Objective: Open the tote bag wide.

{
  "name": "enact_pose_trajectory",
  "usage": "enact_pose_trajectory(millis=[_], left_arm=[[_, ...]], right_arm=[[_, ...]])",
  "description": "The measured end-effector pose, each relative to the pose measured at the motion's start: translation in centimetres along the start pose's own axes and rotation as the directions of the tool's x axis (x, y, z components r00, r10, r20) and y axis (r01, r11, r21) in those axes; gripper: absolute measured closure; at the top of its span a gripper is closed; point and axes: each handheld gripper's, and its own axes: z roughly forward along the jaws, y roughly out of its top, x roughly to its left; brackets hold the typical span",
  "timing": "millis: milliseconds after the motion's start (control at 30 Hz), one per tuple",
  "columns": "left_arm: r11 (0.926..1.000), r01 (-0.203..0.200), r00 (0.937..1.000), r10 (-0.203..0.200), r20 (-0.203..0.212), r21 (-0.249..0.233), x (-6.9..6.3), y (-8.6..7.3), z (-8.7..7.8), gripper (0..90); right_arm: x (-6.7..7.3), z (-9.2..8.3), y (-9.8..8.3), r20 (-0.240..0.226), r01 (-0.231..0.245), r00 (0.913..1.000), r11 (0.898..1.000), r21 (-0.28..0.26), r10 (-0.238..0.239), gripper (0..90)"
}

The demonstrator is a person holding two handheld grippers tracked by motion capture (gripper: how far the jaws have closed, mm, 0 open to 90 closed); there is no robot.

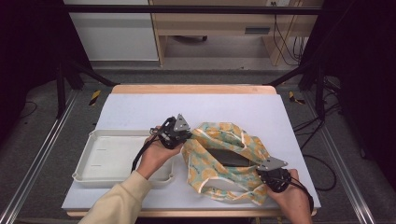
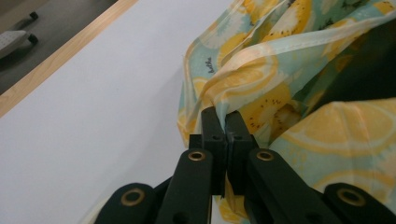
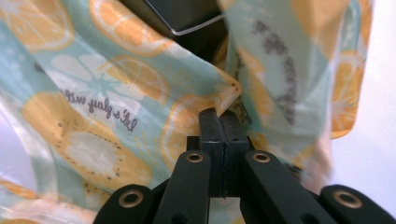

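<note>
A fabric bag [image 1: 224, 161] printed with lemon and orange slices on pale green lies crumpled on the white table mat, its mouth held apart. A dark flat object [image 1: 231, 157] lies inside it. My left gripper [image 1: 180, 135] is shut on the bag's left edge; in the left gripper view the jaws [image 2: 224, 122] pinch a folded hem of the bag [image 2: 299, 60]. My right gripper [image 1: 271, 175] is shut on the bag's near right edge; the right gripper view has its jaws [image 3: 219, 122] clamped on a corner of the bag [image 3: 102, 116], with the dark object [image 3: 182, 16] above.
A white plastic tray [image 1: 93, 165] sits at the left of the mat, just beside my left hand. The white mat [image 1: 196, 105] stretches to the wooden table edge [image 1: 191, 88] at the back. Dark metal frame posts stand on both sides.
</note>
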Motion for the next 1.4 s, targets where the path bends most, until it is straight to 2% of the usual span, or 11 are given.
enact_pose_trajectory(millis=[33,67,267,400,567,667,800,933,1133,1200,1400], left_arm=[[1.0,0.0,1.0,0.0,0.0,0.0,0.0,0.0,0.0,89.9],[1.0,-0.006,0.9999,0.006,0.009,-0.006,-0.3,-0.1,-0.2,89.9],[0.9996,-0.006,0.9997,0.007,0.024,-0.029,-0.7,-0.1,-0.8,89.9],[0.999,-0.005,0.9993,0.007,0.036,-0.044,-0.8,0.0,-1.3,89.9],[0.9992,-0.022,0.9988,0.024,0.044,-0.033,-1.1,0.0,-1.7,89.9],[0.9989,-0.029,0.9985,0.031,0.045,-0.037,-1.3,0.2,-2.0,90.0],[0.999,-0.031,0.9983,0.033,0.048,-0.032,-1.3,0.2,-2.0,90.0],[0.999,-0.026,0.9984,0.028,0.05,-0.037,-1.3,0.2,-2.1,90.0],[0.9985,-0.029,0.9981,0.031,0.052,-0.046,-1.3,0.3,-2.2,90.0],[0.9984,-0.027,0.9982,0.03,0.052,-0.05,-1.3,0.4,-2.2,90.0],[0.9991,-0.032,0.9984,0.033,0.045,-0.026,-1.3,0.6,-1.5,90.0]], right_arm=[[0.0,0.0,0.0,0.0,0.0,1.0,1.0,0.0,0.0,89.0],[0.1,-0.5,0.1,0.004,-0.015,0.9999,1.0,-0.022,0.015,79.5],[0.8,-2.5,1.2,-0.021,-0.061,0.998,0.994,-0.094,0.059,53.5],[1.4,-3.9,2.3,-0.034,-0.066,0.9975,0.989,-0.135,0.062,41.9],[1.1,-5.4,3.4,-0.052,-0.091,0.9952,0.978,-0.19,0.083,33.2],[0.3,-5.8,3.6,-0.034,-0.113,0.9936,0.972,-0.208,0.108,29.4],[-0.9,-6.0,3.8,0.019,-0.124,0.9913,0.972,-0.2,0.13,27.0],[-2.0,-4.8,3.9,0.022,-0.145,0.9885,0.977,-0.159,0.15,25.3],[-3.1,-2.5,4.3,0.004,-0.151,0.9883,0.983,-0.107,0.152,26.7],[-3.4,-1.9,4.5,0.006,-0.147,0.989,0.985,-0.094,0.148,34.7],[-4.0,-0.4,5.3,0.03,-0.119,0.9922,0.99,-0.07,0.121,71.5]])
